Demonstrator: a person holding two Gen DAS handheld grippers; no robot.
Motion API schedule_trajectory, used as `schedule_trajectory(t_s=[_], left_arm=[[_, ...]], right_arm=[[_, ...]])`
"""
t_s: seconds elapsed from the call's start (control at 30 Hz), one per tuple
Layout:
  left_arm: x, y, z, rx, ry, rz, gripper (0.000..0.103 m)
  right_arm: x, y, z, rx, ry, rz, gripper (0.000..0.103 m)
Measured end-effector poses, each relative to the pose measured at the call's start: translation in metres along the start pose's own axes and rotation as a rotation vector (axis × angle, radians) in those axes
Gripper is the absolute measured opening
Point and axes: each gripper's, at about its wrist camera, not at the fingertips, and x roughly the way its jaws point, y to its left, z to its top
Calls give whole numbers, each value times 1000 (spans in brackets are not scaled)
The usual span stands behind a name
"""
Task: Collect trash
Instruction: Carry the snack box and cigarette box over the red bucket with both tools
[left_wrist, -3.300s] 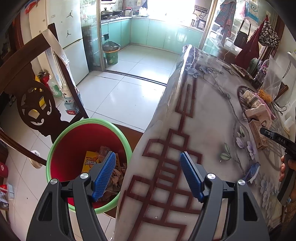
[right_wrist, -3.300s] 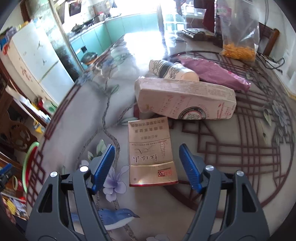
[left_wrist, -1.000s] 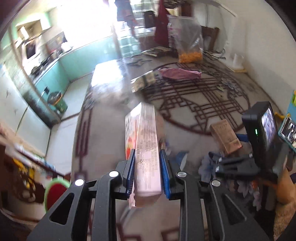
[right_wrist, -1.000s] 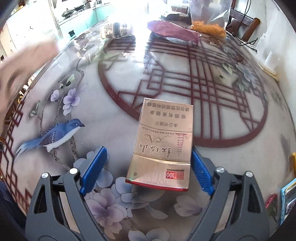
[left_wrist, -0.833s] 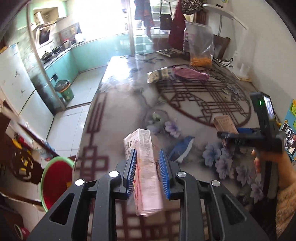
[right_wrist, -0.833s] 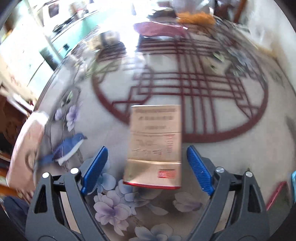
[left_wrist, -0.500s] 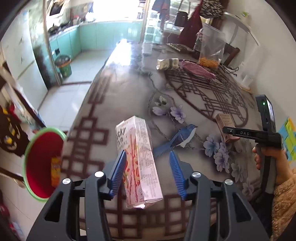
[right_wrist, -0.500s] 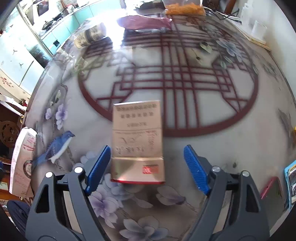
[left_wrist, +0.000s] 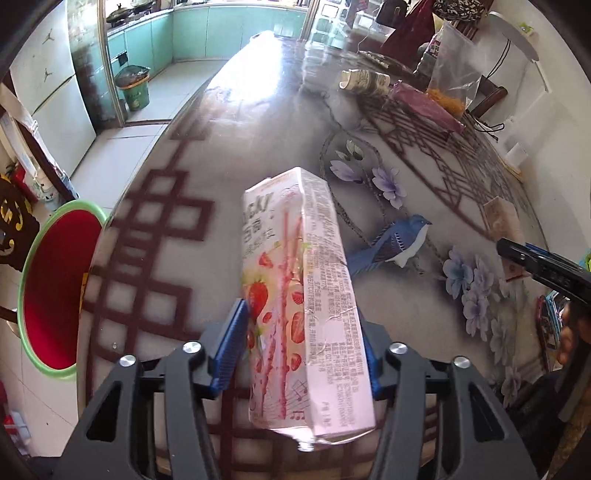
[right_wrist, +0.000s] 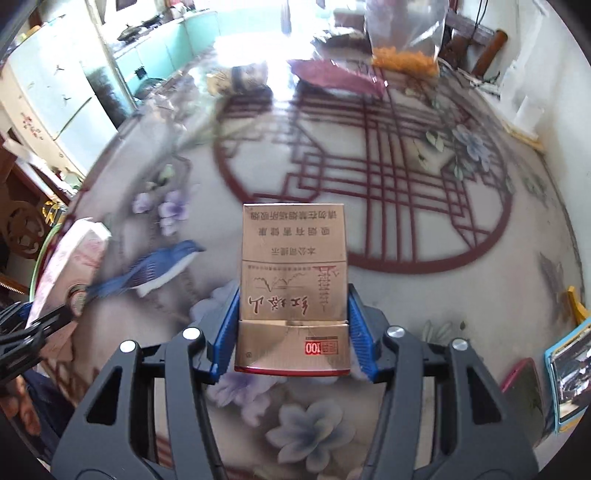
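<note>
My left gripper (left_wrist: 301, 345) is shut on a pink strawberry snack box (left_wrist: 299, 295), held above the table's near edge; the box also shows at the left of the right wrist view (right_wrist: 70, 266). The red bin with a green rim (left_wrist: 55, 291) stands on the floor to the left, below the table edge. My right gripper (right_wrist: 291, 328) has closed on a gold cigarette pack (right_wrist: 293, 280), pads touching both its sides, over the floral tablecloth. In the left wrist view the right gripper (left_wrist: 535, 266) shows at the right edge.
A lying paper cup (left_wrist: 364, 79), a purple wrapper (left_wrist: 424, 107) and a clear bag of orange snacks (left_wrist: 452, 74) sit at the table's far end. A phone and a booklet (right_wrist: 546, 387) lie at the right edge. A wooden chair (left_wrist: 11, 221) stands behind the bin.
The right jaws closed from wide open onto the cigarette pack. The left gripper's jaws, briefly wider around the pink box, are back against it; it has swung the box toward the bin side.
</note>
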Motion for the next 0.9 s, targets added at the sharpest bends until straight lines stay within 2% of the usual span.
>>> schedule_trajectory(t_s=[0.1,0.5,0.9], left_arm=[[-6,2,-2,-5,-20,-13,45],[-77,16,8,-28,-190,-6,45],[-108,48,0,-76,-246,23,45]], right_arm=[[-17,12,-4,-16,-36,18,52],[-75,68,-4,-121,-164,58,52],[-89,101,-7,-173,-177,70,52]])
